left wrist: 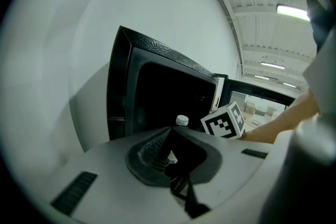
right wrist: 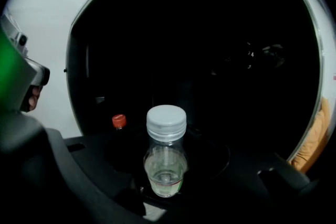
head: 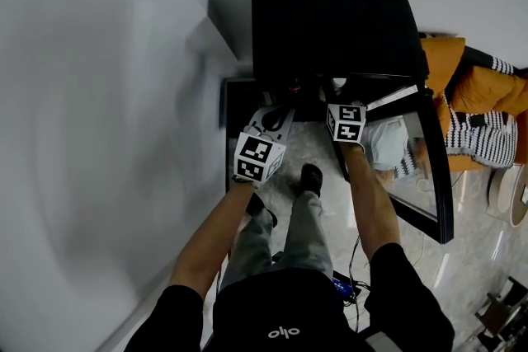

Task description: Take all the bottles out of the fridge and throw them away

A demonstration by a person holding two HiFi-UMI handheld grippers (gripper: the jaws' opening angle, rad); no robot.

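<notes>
Left hand-held gripper (left wrist: 170, 131): closed, empty, outside the fridge (head: 330, 12).
Red-cap bottle (right wrist: 119, 121): deep in the dark fridge, standing up.
Clear bottle (right wrist: 166, 157): white cap, standing up in the fridge.
Right hand-held gripper (head: 337, 95): inside the fridge, squeezing the clear bottle.
Fridge door (head: 433, 169): open.

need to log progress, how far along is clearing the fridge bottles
Done: the fridge door stands open. In hand: a clear bottle sits between the right tongs; whether they press it is too dark to tell. Remaining: the red-capped bottle inside, plus throwing both away.
</notes>
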